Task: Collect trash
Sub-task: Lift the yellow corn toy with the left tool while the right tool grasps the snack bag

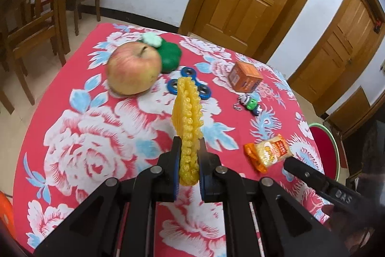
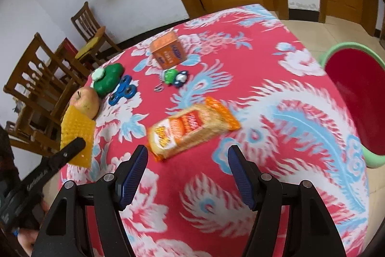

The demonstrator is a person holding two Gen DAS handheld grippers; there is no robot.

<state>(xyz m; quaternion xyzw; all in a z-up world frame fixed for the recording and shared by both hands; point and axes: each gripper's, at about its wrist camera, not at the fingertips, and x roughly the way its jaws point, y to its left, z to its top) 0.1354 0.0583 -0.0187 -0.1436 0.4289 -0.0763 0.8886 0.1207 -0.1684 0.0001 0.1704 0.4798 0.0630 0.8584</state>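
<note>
just ahead of the open right hand-held gripper (image 2: 187,175) lies the snack packet (image 2: 192,128).

On the table (image 2: 276,64), the snack packet (image 2: 192,127) lies before the box (image 2: 168,49), spinner (image 2: 122,90) beside apple (image 2: 85,100)

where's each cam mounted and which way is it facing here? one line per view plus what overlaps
Left wrist: sits on the left gripper, looking down along its fingers, shut on a yellow textured sheet, over the floral table toward an apple; the right gripper's finger shows at right.
Right wrist: sits on the right gripper, jaws open, looking down at an orange snack packet and a red bin; the left gripper's finger and a hand show at left.
Shared: apple, blue spinner, orange box, packet, sheet.
</note>
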